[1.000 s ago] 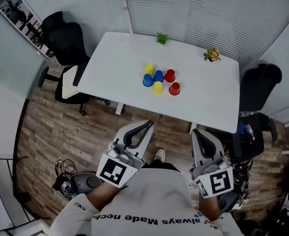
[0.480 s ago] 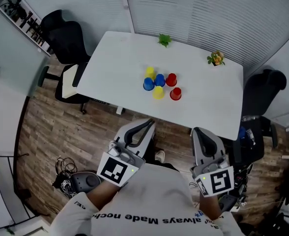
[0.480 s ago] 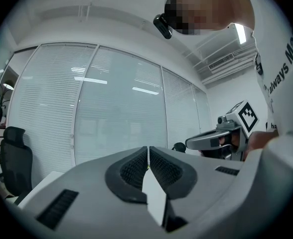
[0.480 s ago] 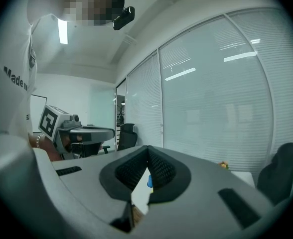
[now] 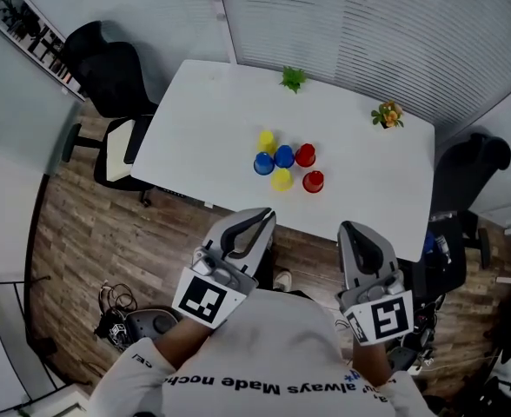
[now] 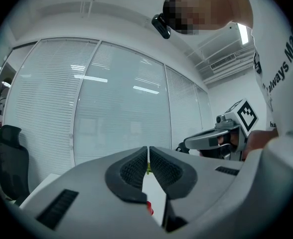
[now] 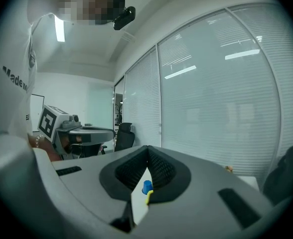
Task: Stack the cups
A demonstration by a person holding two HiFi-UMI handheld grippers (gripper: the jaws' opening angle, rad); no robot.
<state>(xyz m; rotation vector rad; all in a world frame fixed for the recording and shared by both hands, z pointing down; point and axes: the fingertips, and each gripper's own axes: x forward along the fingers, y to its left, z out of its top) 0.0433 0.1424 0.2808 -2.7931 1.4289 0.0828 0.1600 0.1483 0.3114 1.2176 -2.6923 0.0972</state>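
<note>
Head view: cups [image 5: 284,156] nearer than before.

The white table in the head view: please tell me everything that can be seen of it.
The table has a plain white rectangular top, smooth and level, standing on a wood-look floor beside blinds. Six small cups stand clustered near its middle: two yellow, two blue, two red. A green plant and an orange-flowered plant sit along its far edge.

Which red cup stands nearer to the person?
The red cup right of the front yellow cup; the other red cup stands farther back, beside a blue cup.
</note>
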